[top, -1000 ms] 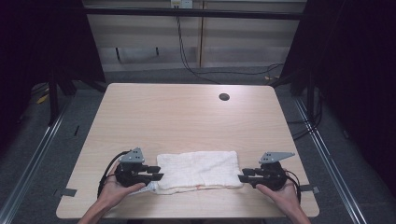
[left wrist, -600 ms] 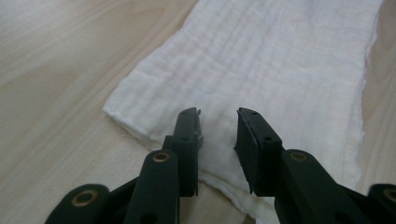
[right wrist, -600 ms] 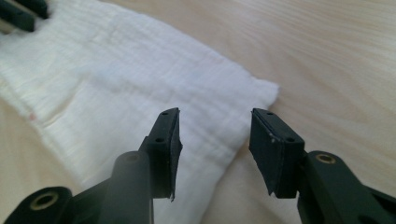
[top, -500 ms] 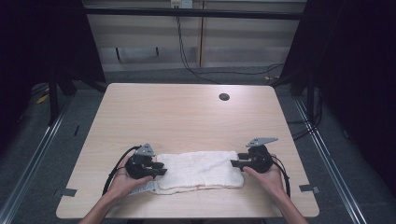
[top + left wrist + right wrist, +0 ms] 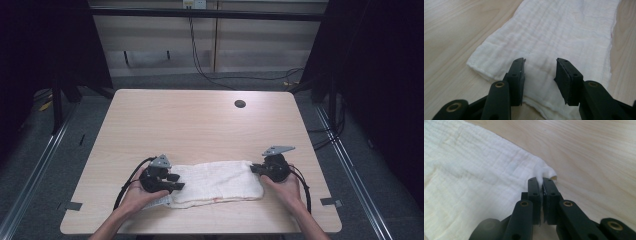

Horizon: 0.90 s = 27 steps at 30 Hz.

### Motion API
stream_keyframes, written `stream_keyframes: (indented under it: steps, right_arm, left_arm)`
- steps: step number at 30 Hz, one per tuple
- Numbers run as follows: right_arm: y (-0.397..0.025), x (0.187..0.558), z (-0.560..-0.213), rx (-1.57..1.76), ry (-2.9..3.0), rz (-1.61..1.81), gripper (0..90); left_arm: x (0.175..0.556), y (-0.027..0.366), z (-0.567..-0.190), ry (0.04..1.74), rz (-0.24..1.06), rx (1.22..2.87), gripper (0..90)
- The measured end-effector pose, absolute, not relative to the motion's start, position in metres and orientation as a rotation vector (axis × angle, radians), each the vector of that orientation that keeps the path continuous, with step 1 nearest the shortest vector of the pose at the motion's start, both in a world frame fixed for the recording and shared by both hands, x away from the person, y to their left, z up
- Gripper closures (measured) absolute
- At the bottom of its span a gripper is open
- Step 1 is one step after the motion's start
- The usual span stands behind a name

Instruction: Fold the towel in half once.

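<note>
**Grippers moved in and up along the cloth ends**

Since the earlier high-view frames, both grippers are shifted inward and toward frame centre; the right gripper is now seen at the cloth's upper right corner, the left gripper over its left end. The cloth looks slightly shorter and bunched at the right, so a fold or lift seems to be starting.

Right gripper: jaws pressed together, pinching a small peak of the cloth corner, which is lifted off the table.

Left gripper: jaws spread, straddling the near end of the cloth, nothing pinched yet. Judged: a grasp on the left is the pending step.

Cloth location: lower centre of the high view, near the front edge of the table, between the two hands.

Materials: cloth is off-white, thin, crinkled gauze weave, doubled in layers, faint pink trim along one edge. Soft, limp, likely to sag. Table is a pale wood-grain laminate, smooth, with a dark grommet hole at upper right.
</note>
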State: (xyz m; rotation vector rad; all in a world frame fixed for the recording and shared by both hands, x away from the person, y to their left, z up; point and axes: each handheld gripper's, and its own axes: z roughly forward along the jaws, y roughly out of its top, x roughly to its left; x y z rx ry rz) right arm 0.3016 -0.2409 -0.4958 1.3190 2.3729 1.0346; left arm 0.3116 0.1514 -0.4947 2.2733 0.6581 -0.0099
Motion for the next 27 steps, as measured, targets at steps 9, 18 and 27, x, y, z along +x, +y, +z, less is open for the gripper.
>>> stream_keyframes:
  steps: [9,18,27]
  right_arm:
    - [-0.273,0.296,-0.486,1.428,2.289,1.081,61.1]
    - [-0.23,0.268,-0.465,1.29,2.417,1.264,57.4]
    - [-0.166,0.274,-0.453,1.108,2.574,1.417,55.0]
  left_arm:
    - [0.316,0.121,-0.484,0.625,-0.055,2.255,54.3]
    - [0.341,0.145,-0.471,0.712,-0.029,2.205,48.6]
    - [0.352,0.173,-0.47,0.811,0.024,2.148,41.8]
